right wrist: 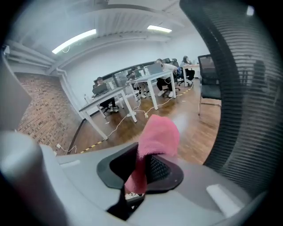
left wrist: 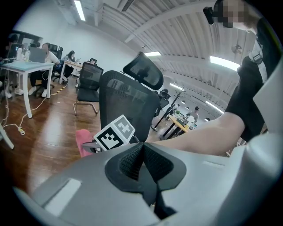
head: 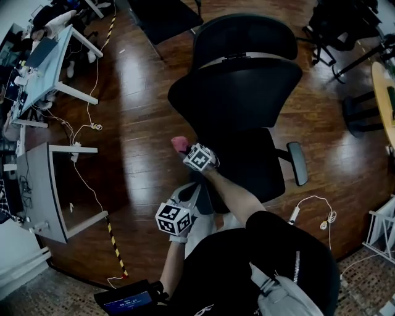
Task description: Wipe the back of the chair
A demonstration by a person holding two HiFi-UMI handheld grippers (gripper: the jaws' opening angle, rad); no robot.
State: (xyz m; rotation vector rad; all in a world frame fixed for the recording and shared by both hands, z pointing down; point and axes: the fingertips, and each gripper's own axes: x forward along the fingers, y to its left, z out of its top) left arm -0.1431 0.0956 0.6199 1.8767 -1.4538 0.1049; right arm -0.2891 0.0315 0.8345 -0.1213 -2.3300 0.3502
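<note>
A black mesh office chair stands mid-floor, with its back point(head: 234, 99) and headrest point(head: 247, 37) facing me. My right gripper point(head: 187, 150) is shut on a pink cloth point(head: 179, 144) just left of the chair's lower back edge. In the right gripper view the pink cloth point(right wrist: 157, 137) sticks up from between the jaws of the right gripper point(right wrist: 143, 167), and the chair's mesh back point(right wrist: 247, 110) rises close on the right. My left gripper point(head: 185, 199) hangs lower, nearer my body. Its view shows the left gripper point(left wrist: 142, 149) shut and empty, with the chair back point(left wrist: 128, 103) ahead.
Grey and white desks point(head: 55, 185) with trailing cables point(head: 86, 129) line the left side. Yellow-black tape point(head: 116, 247) runs across the wood floor. Another chair point(head: 163, 15) stands beyond, and a cable with a plug point(head: 308, 210) lies at the right. People sit at distant desks point(left wrist: 26, 66).
</note>
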